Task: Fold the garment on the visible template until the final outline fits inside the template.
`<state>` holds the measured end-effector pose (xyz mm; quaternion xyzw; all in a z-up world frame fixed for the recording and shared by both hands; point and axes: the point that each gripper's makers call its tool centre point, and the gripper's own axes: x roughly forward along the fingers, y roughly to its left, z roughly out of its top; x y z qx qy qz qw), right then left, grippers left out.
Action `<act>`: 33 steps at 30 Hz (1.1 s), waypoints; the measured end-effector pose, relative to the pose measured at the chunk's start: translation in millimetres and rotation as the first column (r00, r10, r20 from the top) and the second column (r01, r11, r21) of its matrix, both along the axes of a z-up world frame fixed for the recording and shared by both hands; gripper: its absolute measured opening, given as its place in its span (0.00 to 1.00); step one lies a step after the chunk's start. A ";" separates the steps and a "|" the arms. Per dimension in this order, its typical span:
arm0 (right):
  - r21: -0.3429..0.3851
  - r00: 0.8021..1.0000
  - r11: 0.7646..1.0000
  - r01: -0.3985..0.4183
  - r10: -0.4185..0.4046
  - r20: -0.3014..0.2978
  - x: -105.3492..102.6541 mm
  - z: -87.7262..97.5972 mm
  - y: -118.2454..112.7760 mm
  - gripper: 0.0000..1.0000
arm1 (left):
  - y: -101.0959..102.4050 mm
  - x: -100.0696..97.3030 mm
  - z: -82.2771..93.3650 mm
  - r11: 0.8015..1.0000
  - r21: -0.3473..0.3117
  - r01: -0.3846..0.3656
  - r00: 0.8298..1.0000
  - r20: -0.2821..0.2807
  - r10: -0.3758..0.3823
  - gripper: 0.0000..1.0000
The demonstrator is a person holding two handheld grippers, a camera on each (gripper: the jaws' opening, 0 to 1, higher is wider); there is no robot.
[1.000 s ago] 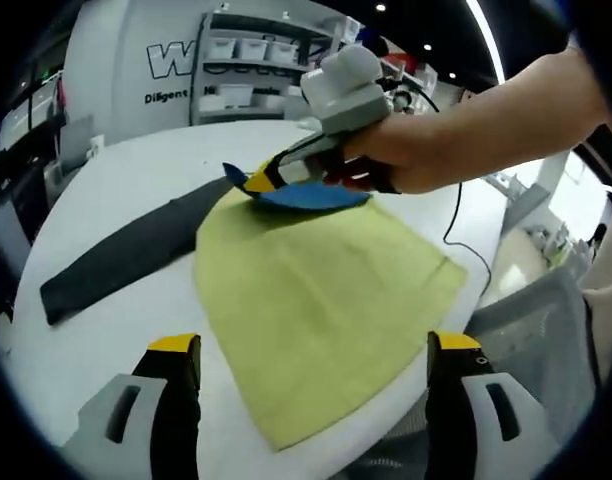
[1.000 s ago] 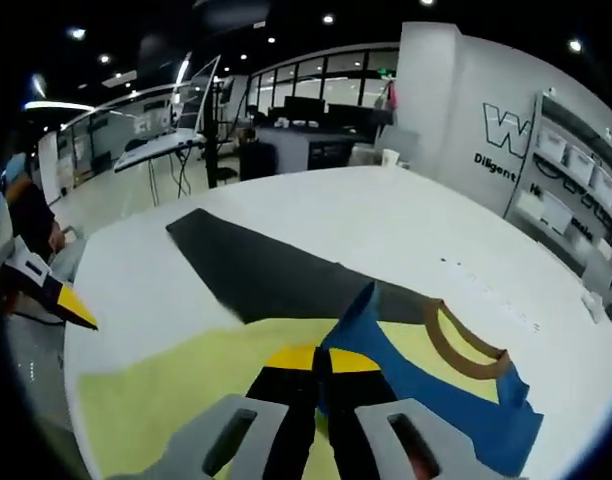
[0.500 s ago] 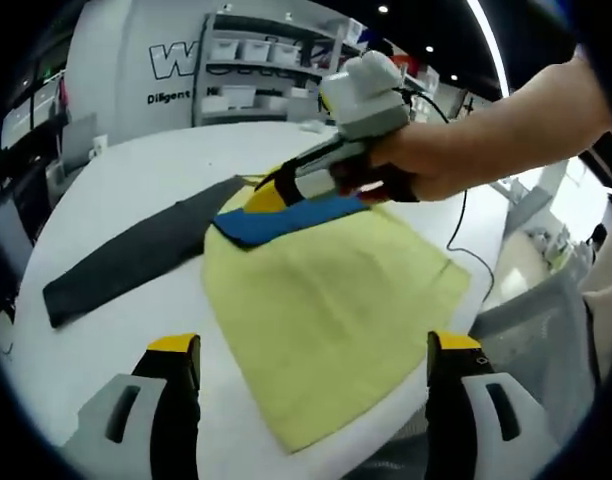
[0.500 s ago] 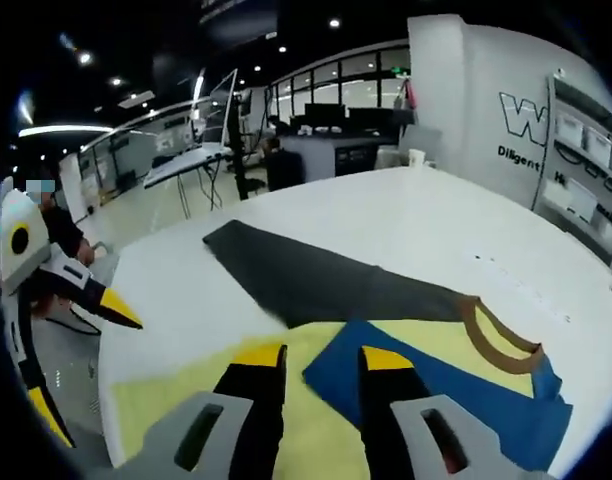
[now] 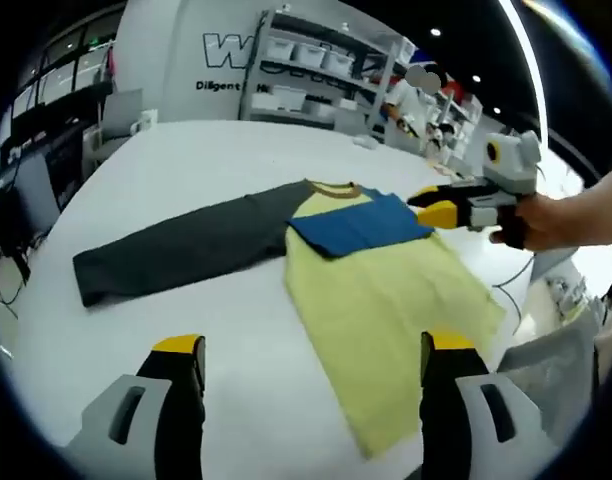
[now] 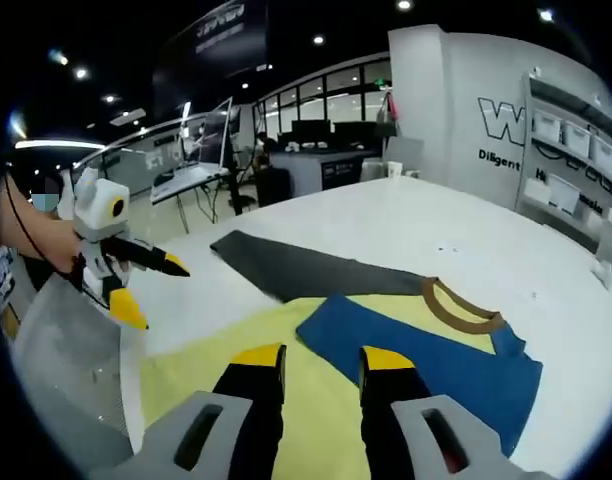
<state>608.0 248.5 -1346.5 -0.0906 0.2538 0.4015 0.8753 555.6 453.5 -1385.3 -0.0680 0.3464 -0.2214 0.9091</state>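
Note:
The garment lies flat on the white table (image 5: 176,165). Its yellow body (image 5: 386,300) spreads toward the near edge, and a brown collar (image 5: 331,187) is at the far end. A blue sleeve (image 5: 361,222) is folded across the chest, while the dark grey sleeve (image 5: 186,245) stretches out to the left. My left gripper (image 5: 308,362) hovers over the near table edge, open wide and holding nothing. My right gripper (image 5: 428,204), held by a hand (image 5: 561,215), sits beyond the blue sleeve, apart from it. In the right gripper view my right gripper (image 6: 321,362) stands open above the yellow body (image 6: 206,370), beside the blue sleeve (image 6: 436,365).
Shelves with white bins (image 5: 316,55) and a lettered wall stand behind the table. A grey chair (image 5: 551,375) is at the near right edge. The left gripper (image 6: 156,295) hangs over the table's left edge in the right gripper view. Desks and monitors (image 6: 306,135) are further back.
My right gripper opened, let go of the blue sleeve and drew back from it. The sleeve now lies folded over the chest. Both cameras have pulled away.

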 end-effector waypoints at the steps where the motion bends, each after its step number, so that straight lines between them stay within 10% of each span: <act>1: -0.001 1.000 1.000 0.005 -0.005 0.005 -2.6 1.4 -4.1 0.23 | 10.4 6.7 -0.7 0.999 -0.011 -0.030 1.000 -0.001 0.030 0.89; 11: 0.007 0.999 0.999 0.046 -0.046 0.023 -27.7 15.6 -30.1 0.24 | 67.1 40.4 -2.1 0.971 -0.101 -0.216 0.976 -0.002 0.217 0.83; 33: -0.003 0.994 0.995 0.102 -0.102 0.048 -37.0 31.7 -62.8 0.22 | 125.4 92.7 -20.0 0.774 -0.342 -0.533 0.843 -0.133 0.522 0.53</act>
